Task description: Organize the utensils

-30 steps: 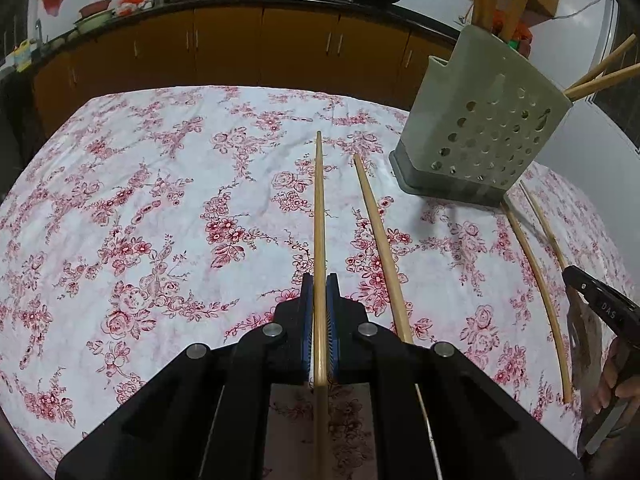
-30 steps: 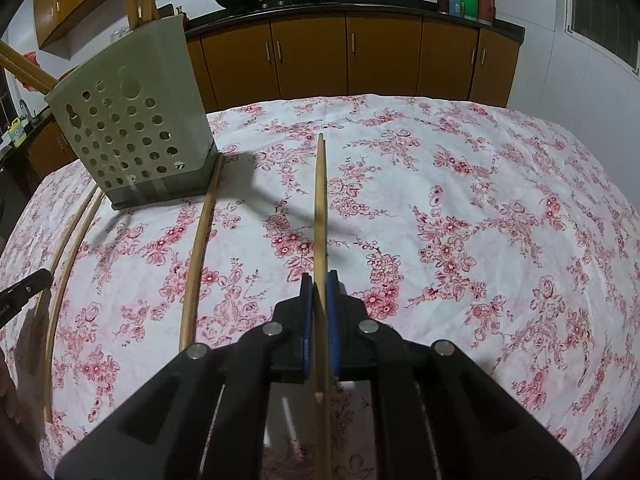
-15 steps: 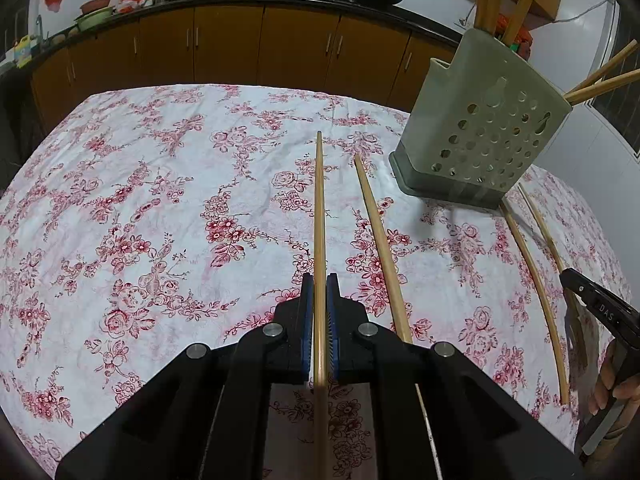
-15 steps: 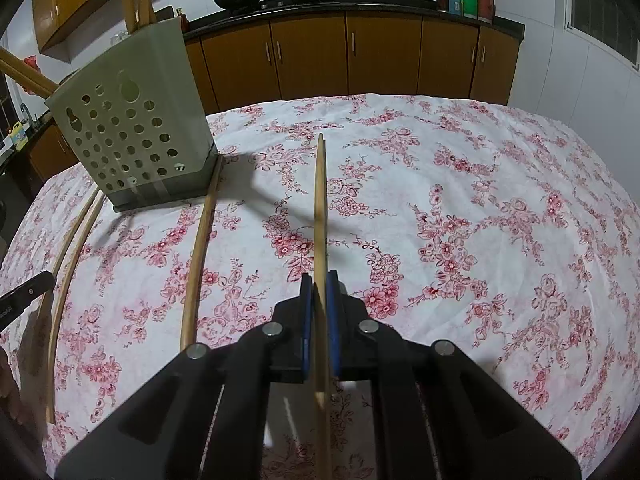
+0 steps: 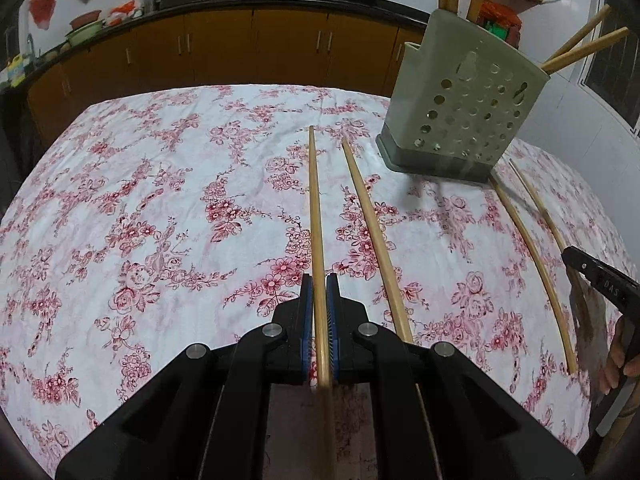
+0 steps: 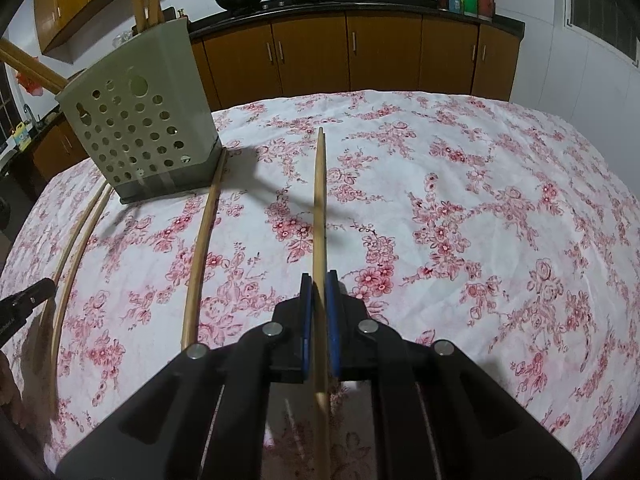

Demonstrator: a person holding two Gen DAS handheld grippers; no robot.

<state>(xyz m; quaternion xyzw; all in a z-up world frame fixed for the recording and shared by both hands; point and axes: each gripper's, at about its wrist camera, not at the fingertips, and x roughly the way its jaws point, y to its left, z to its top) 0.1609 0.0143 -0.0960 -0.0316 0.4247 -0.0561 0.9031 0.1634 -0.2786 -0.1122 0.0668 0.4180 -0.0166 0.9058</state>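
Left wrist: my left gripper (image 5: 319,304) is clamped on a chopstick (image 5: 315,216) running straight out between the pads, tip ahead over the tablecloth (image 5: 160,208). Loose chopstick (image 5: 372,240) lies just right of the fingers. Holder (image 5: 460,108) is far ahead-right. I'd tilt tip-up before dropping it into the holder, keeping the grip firm.

Right wrist: right gripper (image 6: 319,304) likewise pinches its chopstick (image 6: 319,200), level and pointing forward; holder (image 6: 140,120) far ahead-left.

Our left gripper (image 5: 319,292) and right gripper (image 6: 319,290) are black plastic, with blue finger pads and silver screws.
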